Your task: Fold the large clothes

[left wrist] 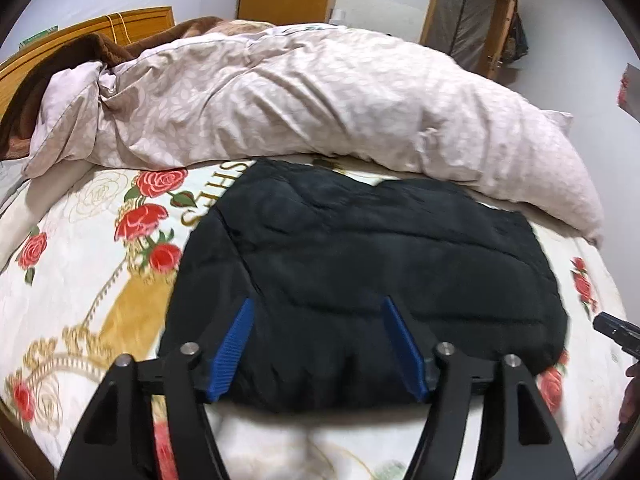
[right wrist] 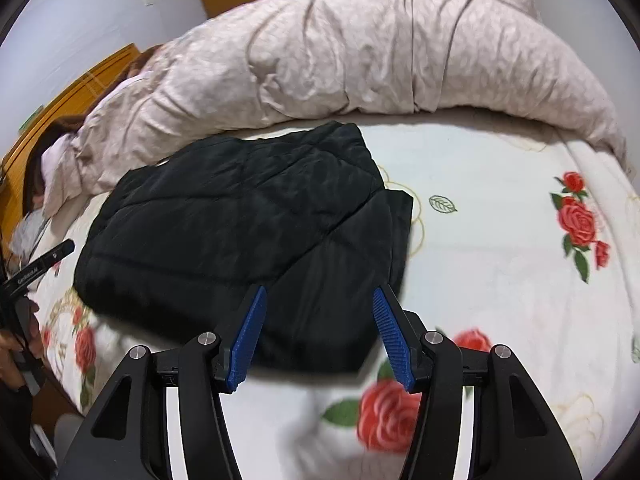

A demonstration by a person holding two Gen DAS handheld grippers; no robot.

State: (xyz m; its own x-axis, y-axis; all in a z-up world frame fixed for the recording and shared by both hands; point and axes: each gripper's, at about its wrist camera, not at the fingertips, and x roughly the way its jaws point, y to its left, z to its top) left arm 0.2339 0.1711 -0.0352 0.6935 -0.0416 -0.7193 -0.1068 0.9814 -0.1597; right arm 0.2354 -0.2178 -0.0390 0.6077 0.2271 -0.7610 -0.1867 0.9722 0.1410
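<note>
The black padded jacket (left wrist: 360, 264) lay folded mid-frame on the bed (left wrist: 80, 280). Left tool (left wrist: 318, 308) and right tool (right wrist: 318, 300) hung open, empty; the puffy layers might spring apart unpressed.

Your left gripper (left wrist: 318, 310) points forward and steeply down, its two blue pads (left wrist: 232, 350) spread wide with nothing pinched between them. Your right gripper (right wrist: 318, 300) is angled down the same way, blue pads (right wrist: 248, 338) parted, nothing clamped. Each tool shows in the other's view: the right one pokes in at the right edge of the left camera, the left one at the left edge of the right camera (your hand (right wrist: 18, 344) wraps its handle, partly cut off).
</note>
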